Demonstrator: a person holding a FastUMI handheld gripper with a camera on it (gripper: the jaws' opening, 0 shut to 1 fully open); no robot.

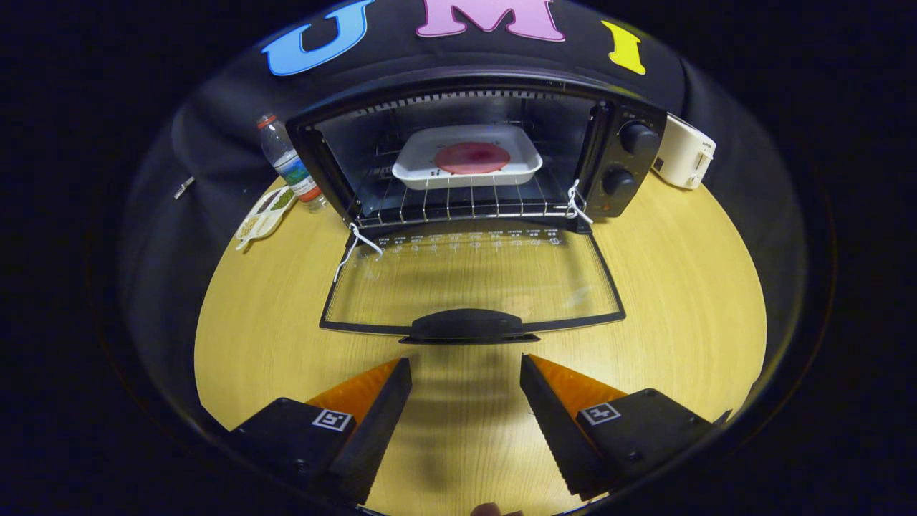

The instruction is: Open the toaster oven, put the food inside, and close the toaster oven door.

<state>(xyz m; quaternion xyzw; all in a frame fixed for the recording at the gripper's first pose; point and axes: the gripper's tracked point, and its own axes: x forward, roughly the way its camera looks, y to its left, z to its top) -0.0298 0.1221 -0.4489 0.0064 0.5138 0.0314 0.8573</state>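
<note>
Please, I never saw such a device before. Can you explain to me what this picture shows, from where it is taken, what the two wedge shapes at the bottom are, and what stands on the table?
The camera rides on a handheld two-finger gripper that a person carries, looking forward along its fingers. The two wedges are those fingers, spread apart and holding nothing. Just ahead of them lies the handle of the glass oven door, folded down flat over the round light wooden table. Beyond stands a black toaster oven, open. Inside, on its wire rack, sits a white rectangular tray with a round pinkish-red piece of food. Beside the oven stand a clear plastic water bottle, a small flat packet and a cream appliance.
</note>
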